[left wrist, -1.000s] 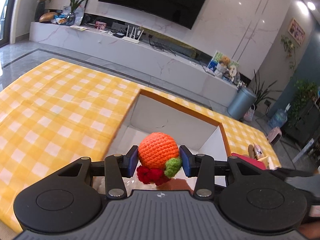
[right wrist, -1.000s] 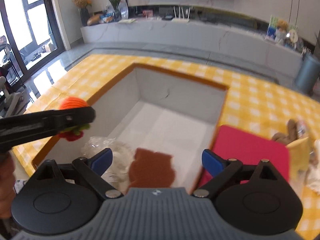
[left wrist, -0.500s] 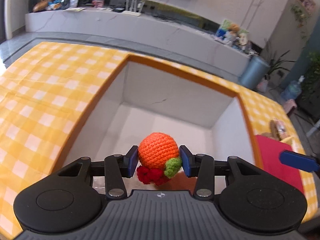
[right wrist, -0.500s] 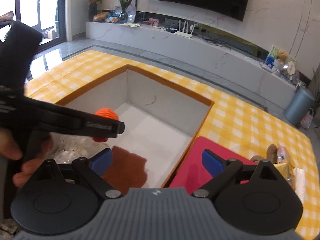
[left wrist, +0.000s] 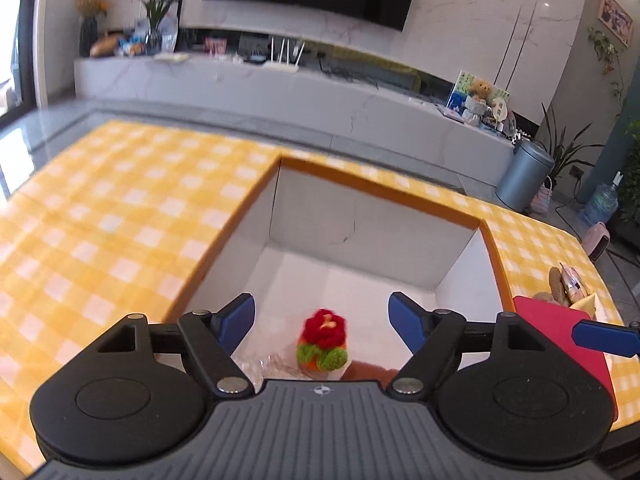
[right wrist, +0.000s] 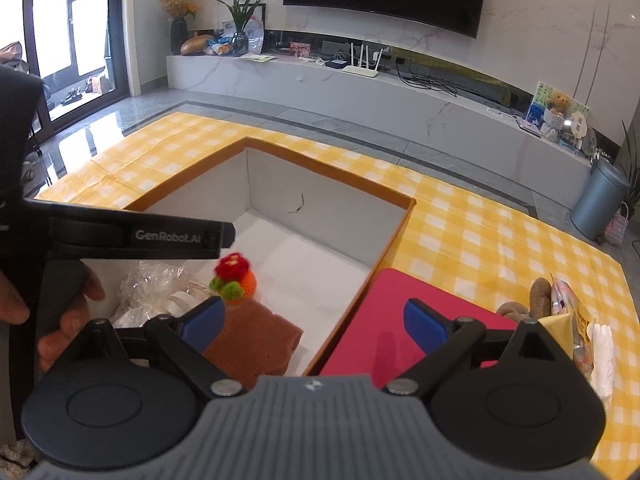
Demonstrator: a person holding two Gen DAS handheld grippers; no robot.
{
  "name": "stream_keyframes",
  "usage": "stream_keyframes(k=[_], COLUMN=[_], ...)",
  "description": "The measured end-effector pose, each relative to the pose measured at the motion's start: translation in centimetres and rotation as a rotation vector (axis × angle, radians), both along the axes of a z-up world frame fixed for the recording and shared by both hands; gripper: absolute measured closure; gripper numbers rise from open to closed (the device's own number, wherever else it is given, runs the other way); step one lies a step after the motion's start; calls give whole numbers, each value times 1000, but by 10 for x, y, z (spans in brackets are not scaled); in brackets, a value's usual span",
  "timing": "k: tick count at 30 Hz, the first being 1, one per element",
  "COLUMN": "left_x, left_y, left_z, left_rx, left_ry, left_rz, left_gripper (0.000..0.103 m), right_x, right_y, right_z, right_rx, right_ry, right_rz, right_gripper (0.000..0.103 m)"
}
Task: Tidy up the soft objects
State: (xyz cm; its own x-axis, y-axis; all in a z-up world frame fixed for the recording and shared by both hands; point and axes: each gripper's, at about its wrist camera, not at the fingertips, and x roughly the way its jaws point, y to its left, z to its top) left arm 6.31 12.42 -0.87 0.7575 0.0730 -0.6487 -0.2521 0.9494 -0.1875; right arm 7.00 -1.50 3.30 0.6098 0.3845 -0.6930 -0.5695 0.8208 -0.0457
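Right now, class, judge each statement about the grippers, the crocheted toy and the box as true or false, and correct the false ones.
1. The left gripper is shut on the crocheted orange toy. False: its jaws stand open and the toy is below them, inside the box.
2. The right gripper is open and holds nothing. True.
3. A brown sponge lies inside the box. True.
4. The red mat lies inside the box. False: it lies on the checked cloth, beside the box.
5. Crumpled clear plastic is in the box. True.
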Motion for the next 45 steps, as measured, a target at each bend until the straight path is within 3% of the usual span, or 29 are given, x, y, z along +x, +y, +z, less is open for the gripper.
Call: stream_keyframes(k=[4,9,16,20,28,35,41,45], left_x=[-5,-14,-25,-29,-34,-26,-12,-8], left_y=[-11,-16,-41,-64,-131,-165,-183,-191], left_z=[9,27,46,50,48,32,13,2], left_rx=[51,-4,-10,-30,39,84,105,108], left_ry=[-15,-83,-163,-177,-183,-111,-46,-14], left_rz=[-9,-46,-134,-182,-329,-424,-428,-467], left_gripper=[14,13,10,9,9,9,9,9], right_x=[3,2,-4,-8,-22,-6,13,27], right_y=[-7,-18,-44,-73,-161,-226,-236,-236], right_z=[5,19,34,42,35,6,-31,-58], right_rx=[48,71,69,69,48,129,150,193], right_ry=[20,-18,-45,-56,-84,29,123,238], right_rz=[-27,-48,-70,-114,-325,-531,-527,-509], right_gripper=[9,9,9,9,8,8,8,10])
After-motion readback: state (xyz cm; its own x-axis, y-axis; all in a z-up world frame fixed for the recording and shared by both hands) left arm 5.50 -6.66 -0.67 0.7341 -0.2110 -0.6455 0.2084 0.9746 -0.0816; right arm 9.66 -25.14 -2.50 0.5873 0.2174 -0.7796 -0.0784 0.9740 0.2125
